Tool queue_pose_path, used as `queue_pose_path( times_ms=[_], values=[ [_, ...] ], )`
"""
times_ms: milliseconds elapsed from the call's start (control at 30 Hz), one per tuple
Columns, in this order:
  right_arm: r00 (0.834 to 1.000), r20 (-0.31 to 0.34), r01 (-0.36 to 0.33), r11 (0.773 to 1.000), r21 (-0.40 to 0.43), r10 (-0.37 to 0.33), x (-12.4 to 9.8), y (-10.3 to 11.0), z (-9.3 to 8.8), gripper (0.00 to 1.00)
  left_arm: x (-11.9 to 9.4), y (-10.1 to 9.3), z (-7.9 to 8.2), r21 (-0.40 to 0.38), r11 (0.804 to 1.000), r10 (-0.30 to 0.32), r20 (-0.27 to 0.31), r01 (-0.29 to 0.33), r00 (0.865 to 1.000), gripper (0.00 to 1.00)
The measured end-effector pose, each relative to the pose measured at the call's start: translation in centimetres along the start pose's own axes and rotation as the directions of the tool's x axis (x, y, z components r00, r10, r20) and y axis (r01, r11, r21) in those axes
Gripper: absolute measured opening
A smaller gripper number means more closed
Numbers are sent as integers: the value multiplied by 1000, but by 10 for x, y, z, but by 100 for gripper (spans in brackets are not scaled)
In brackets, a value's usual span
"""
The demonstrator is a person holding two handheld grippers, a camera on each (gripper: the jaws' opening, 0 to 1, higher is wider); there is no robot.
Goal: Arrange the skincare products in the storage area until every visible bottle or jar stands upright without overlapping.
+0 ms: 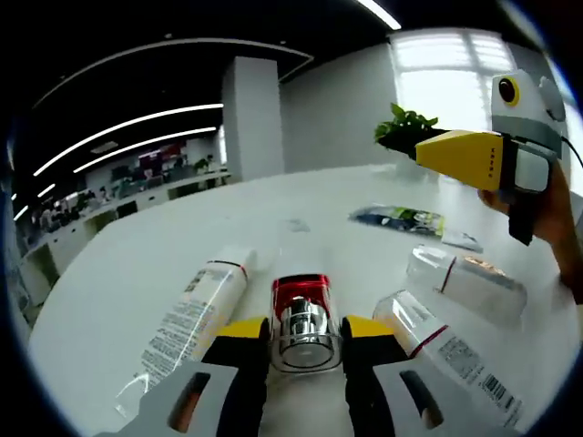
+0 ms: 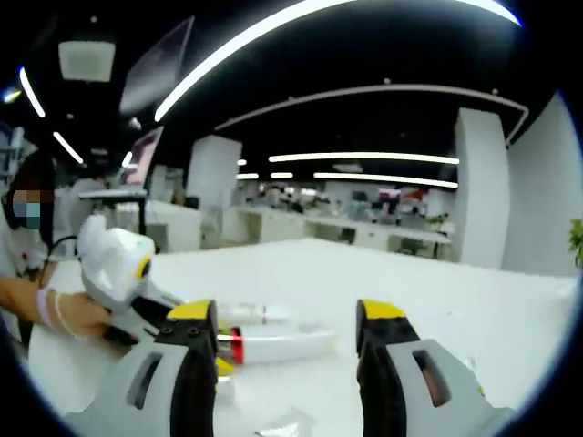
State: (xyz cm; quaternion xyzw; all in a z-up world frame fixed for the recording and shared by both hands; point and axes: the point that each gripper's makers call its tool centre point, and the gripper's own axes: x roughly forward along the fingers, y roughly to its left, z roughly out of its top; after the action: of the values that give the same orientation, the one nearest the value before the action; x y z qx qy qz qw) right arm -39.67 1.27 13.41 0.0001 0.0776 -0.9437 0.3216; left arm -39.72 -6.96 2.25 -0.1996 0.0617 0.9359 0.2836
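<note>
White table (image 1: 137, 264) | left hand-held gripper (image 1: 305, 339) clamps jar (image 1: 303, 320), base hidden | right hand-held gripper (image 2: 287, 319) wide

My views bow strongly at their edges. Ceiling strip lights (image 2: 364, 157) and a blown-out window (image 1: 455, 77) brighten the white worktop (image 1: 301, 205); nearest objects blur.

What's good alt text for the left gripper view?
The left gripper closes its fingers on a red-capped clear bottle lying on a white table. White tubes and a flat sachet lie around; the right gripper hovers upper right.
</note>
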Motion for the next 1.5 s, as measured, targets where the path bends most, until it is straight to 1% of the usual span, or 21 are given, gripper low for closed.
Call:
queue_pose_path(
  times_ms=[33, 100, 133, 267, 333, 433, 533, 600, 667, 733, 800, 833, 867, 967, 1067, 1167, 1267, 1300, 1400, 1467, 1500],
  values=[
    [1000, -2, 2, 1000, 0, -2, 0, -1, 0, 60, 0, 0, 0, -11, 1000, -7, 1, 7, 1000, 32],
    [1000, -4, 13, 1000, -6, -13, -1, -3, -1, 60, -1, -5, 1, -81, 996, -44, 0, 43, 999, 31],
    [1000, -2, 15, 1000, -7, -15, -1, -4, 0, 59, -2, -6, 1, -96, 994, -48, -2, 47, 999, 31],
    [1000, 3, 15, 1000, -2, -15, -3, -4, 0, 59, -5, -4, 3, -113, 992, -60, -31, 56, 998, 31],
    [1000, 3, 9, 1000, -5, -9, -3, -3, 0, 59, -6, -4, 4, -123, 991, -59, -41, 53, 997, 30],
    [1000, 10, 4, 1000, -8, -4, -4, -2, 2, 59, -10, -4, 6, -123, 991, -56, -73, 47, 996, 30],
    [1000, 14, -1, 1000, -10, 2, -6, -1, 3, 59, -14, -4, 9, -131, 990, -69, -103, 56, 992, 30],
    [1000, 13, -5, 1000, -12, 5, -6, -1, 4, 59, -17, -4, 8, -126, 990, -81, -147, 63, 986, 30],
    [1000, 13, -4, 1000, -10, 4, -7, -1, 4, 59, -17, -4, 8, -114, 991, -84, -162, 66, 983, 30],
    [1000, 12, -5, 1000, -8, 5, -7, -2, 3, 59, -20, -3, 11, -101, 992, -90, -203, 71, 975, 30],
    [1000, 1, -2, 999, -33, 2, -6, -3, 2, 60, -28, -5, 16, -58, 996, -85, -262, 73, 961, 30],
    [1000, -10, -3, 999, -50, 2, -6, -4, 1, 61, -31, -6, 18, -35, 997, -82, -279, 75, 957, 30],
    [1000, -17, -4, 998, -61, 3, -5, -4, 0, 62, -33, -8, 22, -37, 996, -83, -284, 76, 955, 30],
    [999, -35, -12, 997, -82, 9, -4, -6, -4, 65, -40, -10, 28, -19, 996, -88, -319, 86, 944, 30],
    [997, -66, -40, 996, -84, 34, -2, -6, -10, 69, -45, -9, 32, 11, 996, -83, -348, 93, 934, 30],
    [996, -82, -54, 995, -86, 47, -2, -7, -13, 72, -49, -8, 37, 12, 996, -81, -380, 93, 921, 30],
    [994, -101, -62, 992, -109, 51, -1, -8, -16, 72, -55, -8, 47, 8, 996, -82, -405, 94, 910, 30],
    [993, -105, -64, 992, -111, 52, -1, -8, -17, 72, -55, -9, 50, 5, 996, -81, -416, 92, 906, 30],
    [992, -110, -74, 991, -113, 62, -1, -6, -18, 72, -56, -9, 54, 14, 996, -71, -467, 88, 881, 30],
    [992, -109, -76, 991, -115, 63, -2, -6, -17, 72, -54, -9, 58, 19, 996, -67, -484, 87, 872, 30],
    [992, -107, -75, 990, -117, 63, -2, -6, -17, 72, -54, -11, 58, 27, 996, -62, -498, 87, 865, 30]
  ],
)
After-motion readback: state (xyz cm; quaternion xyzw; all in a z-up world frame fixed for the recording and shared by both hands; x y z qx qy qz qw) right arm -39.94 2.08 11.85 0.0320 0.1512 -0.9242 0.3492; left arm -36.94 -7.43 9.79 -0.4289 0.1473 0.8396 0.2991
